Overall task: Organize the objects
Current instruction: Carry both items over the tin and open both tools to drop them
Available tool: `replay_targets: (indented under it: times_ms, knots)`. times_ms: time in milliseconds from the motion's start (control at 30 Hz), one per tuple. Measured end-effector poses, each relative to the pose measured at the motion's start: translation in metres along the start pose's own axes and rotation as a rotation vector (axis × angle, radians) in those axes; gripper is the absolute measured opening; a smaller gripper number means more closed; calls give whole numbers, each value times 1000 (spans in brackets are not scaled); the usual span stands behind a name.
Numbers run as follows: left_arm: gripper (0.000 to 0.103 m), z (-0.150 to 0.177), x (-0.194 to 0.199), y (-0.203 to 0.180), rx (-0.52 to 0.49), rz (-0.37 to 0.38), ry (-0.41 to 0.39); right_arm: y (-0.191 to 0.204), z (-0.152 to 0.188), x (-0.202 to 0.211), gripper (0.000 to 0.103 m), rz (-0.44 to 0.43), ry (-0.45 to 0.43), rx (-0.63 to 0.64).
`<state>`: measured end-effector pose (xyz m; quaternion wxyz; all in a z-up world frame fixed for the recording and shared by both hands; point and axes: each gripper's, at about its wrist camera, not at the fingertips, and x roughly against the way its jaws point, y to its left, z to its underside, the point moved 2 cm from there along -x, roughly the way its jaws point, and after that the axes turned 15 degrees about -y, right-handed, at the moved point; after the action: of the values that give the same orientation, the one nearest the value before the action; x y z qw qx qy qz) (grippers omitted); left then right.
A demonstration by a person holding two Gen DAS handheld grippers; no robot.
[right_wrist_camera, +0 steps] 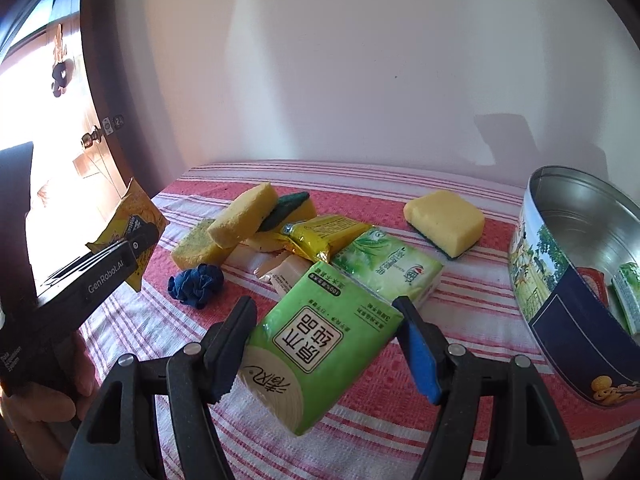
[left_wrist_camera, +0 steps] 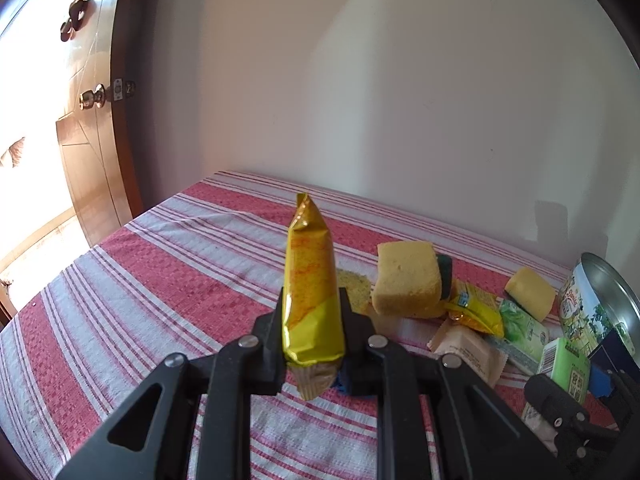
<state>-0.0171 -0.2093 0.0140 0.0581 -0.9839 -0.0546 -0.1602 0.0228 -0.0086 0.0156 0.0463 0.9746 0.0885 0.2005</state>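
Inside the tin [right_wrist_camera: 580, 216] only a couple of packs lay. Your left tool [left_wrist_camera: 310, 316] clamped a yellow snack packet [left_wrist_camera: 310, 280]; your right tool [right_wrist_camera: 324, 344] gripped a green tissue pack [right_wrist_camera: 320, 344]. Sponges [right_wrist_camera: 444, 216] and packets waited on the table [right_wrist_camera: 400, 420].

Glossy crinkled foil wraps the yellow snack packet [left_wrist_camera: 312, 292]. The tissue pack [right_wrist_camera: 320, 344] wears smooth shiny plastic film. Sponges [right_wrist_camera: 444, 222] look porous and matt. The tin [right_wrist_camera: 576, 248] shows bare brushed metal inside; the striped cloth [left_wrist_camera: 160, 272] is coarsely woven.

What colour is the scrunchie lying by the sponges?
Dark blue. The scrunchie shows best in the right wrist view, lying on the striped cloth just in front of the sponges.
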Motion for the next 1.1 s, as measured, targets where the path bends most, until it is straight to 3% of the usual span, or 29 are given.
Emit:
replay_targets:
  times_ms: [300,467,833,1100]
  knots:
    - [18,2,16,-19,-34,34,-65,-25,-22,37,72,75,-158,55]
    - [18,4,41,-51,-79,120,-125,-60,-32,62,72,134,-233,56]
    - [18,15,77,-174,-224,358,-138,-183,-43,101,72,323,-297,-52]
    - [18,9,84,-261,-257,503,-125,-251,-40,106,72,455,-254,-72]
